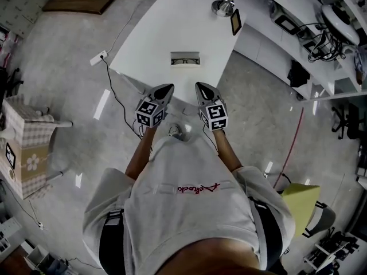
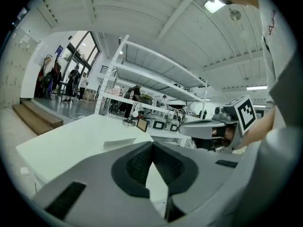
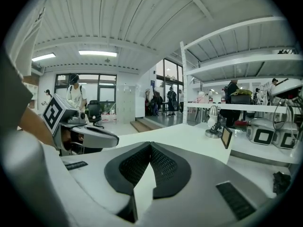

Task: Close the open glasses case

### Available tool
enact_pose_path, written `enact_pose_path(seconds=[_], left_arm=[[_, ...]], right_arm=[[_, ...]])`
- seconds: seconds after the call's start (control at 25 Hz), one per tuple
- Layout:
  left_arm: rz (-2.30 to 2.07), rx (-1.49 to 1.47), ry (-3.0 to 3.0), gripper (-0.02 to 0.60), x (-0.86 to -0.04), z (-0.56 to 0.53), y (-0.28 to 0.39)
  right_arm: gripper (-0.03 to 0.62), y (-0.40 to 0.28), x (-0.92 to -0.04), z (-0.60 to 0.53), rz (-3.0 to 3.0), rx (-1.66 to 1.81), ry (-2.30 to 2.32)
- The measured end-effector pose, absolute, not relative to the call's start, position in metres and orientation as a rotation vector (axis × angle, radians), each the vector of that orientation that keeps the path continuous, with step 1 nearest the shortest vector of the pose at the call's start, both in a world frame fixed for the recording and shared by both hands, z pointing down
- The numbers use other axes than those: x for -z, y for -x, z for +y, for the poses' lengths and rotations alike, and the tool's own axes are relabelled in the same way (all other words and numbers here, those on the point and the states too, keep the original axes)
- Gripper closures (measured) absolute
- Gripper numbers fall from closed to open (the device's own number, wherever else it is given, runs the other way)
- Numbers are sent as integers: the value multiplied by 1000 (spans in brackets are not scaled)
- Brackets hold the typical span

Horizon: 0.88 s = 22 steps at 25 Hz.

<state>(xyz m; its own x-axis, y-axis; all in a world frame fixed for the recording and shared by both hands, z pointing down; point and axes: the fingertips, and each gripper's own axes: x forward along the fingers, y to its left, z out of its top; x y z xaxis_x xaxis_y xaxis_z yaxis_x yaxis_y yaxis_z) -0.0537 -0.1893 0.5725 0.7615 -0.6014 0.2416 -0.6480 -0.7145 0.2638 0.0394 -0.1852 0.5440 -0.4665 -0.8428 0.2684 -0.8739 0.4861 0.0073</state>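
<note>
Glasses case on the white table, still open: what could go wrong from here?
1. The left gripper and right gripper are both shut and short of the glasses case; a one-sided push might slide it across the table rather than close it.
2. A cable trails on the floor near the person's feet, a possible snag.

I am picking out only one piece of lettering: a red cursive script line (image 1: 198, 188) running across the white cotton T-shirt (image 1: 189, 216). It is lying upside down in the head view, and I am failing to spell it out. The marker cube (image 1: 150, 113) on the left gripper (image 1: 166, 89) and its twin cube (image 1: 216, 117) on the right gripper (image 1: 202, 87) are showing black-and-white square codes, no letters. The brown cardboard box (image 1: 26, 171) is carrying a similar code and a white flower emblem.
</note>
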Motion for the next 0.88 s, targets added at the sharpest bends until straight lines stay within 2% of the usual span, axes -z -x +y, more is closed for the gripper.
enact_pose_path(seconds=[0.88], left_arm=[[-899, -261, -2592, 554, -598, -227, 39]], right_arm=[[586, -50, -565, -225, -2475, -262, -1485]])
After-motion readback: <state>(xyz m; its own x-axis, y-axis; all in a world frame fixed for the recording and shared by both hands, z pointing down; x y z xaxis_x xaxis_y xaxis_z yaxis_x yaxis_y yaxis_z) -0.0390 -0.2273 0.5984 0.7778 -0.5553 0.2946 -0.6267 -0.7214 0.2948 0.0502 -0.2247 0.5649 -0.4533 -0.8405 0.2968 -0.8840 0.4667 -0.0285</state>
